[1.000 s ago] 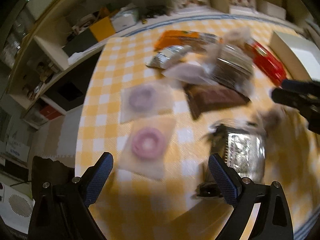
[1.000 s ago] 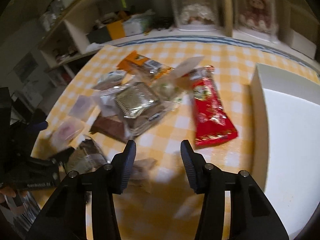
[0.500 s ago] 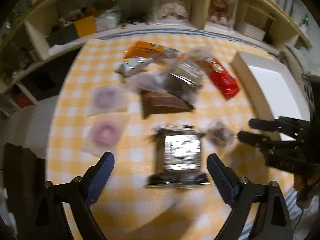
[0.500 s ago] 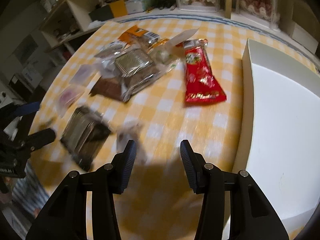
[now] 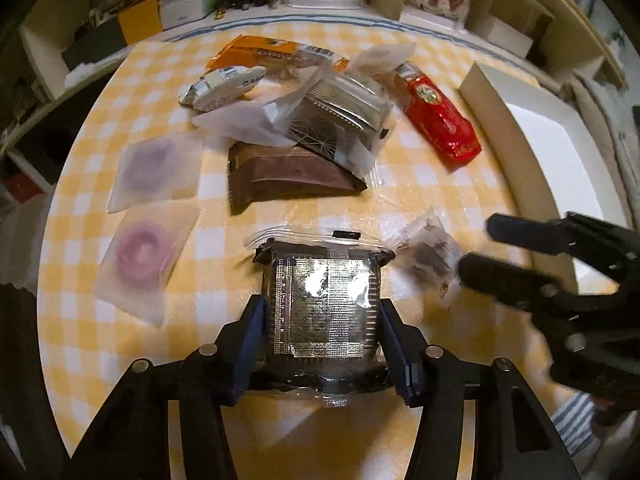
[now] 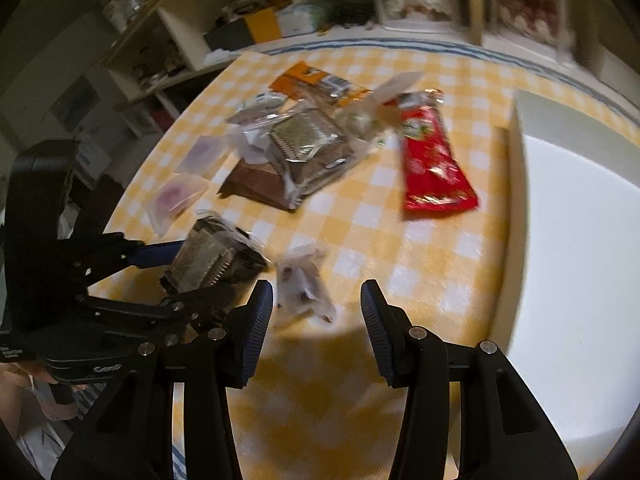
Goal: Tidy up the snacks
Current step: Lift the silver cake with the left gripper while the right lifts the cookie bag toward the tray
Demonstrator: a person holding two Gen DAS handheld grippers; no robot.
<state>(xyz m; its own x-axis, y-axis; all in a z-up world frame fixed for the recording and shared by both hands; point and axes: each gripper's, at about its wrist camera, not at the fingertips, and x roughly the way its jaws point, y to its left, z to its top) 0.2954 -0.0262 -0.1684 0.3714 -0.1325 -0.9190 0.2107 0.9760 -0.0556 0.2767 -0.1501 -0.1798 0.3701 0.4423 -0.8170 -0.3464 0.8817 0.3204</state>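
Left wrist view, nearest first: the left tongs (image 5: pixel 322 336) are closing on a foil-topped snack tray in clear wrap (image 5: pixel 324 308), their blue pads already against its two sides, at the near edge of the yellow-checked counter (image 5: pixel 280 440). Just beside it, toward the counter's right edge, lies a small clear packet of dark pieces (image 5: pixel 428 256), with the right tongs (image 6: pixel 316 316) hovering over it, jaws partly apart and nothing between the pads.

Farther in, two flat pouches with pink rings (image 5: pixel 148 252) sit near the left edge. Mid-counter a brown wrapper (image 5: pixel 288 178) lies under a second foil tray in clear wrap (image 5: pixel 340 120). Beyond that are a silver-white packet (image 5: pixel 224 88) and an orange pack (image 5: pixel 260 54) toward the far edge, and a red pouch (image 5: pixel 440 120) off to the right.

The white box (image 5: pixel 540 140) along the right edge looks empty as far as its floor shows. By my reading the sorting has barely begun: one tray is being gripped and every other snack is loose on the counter.
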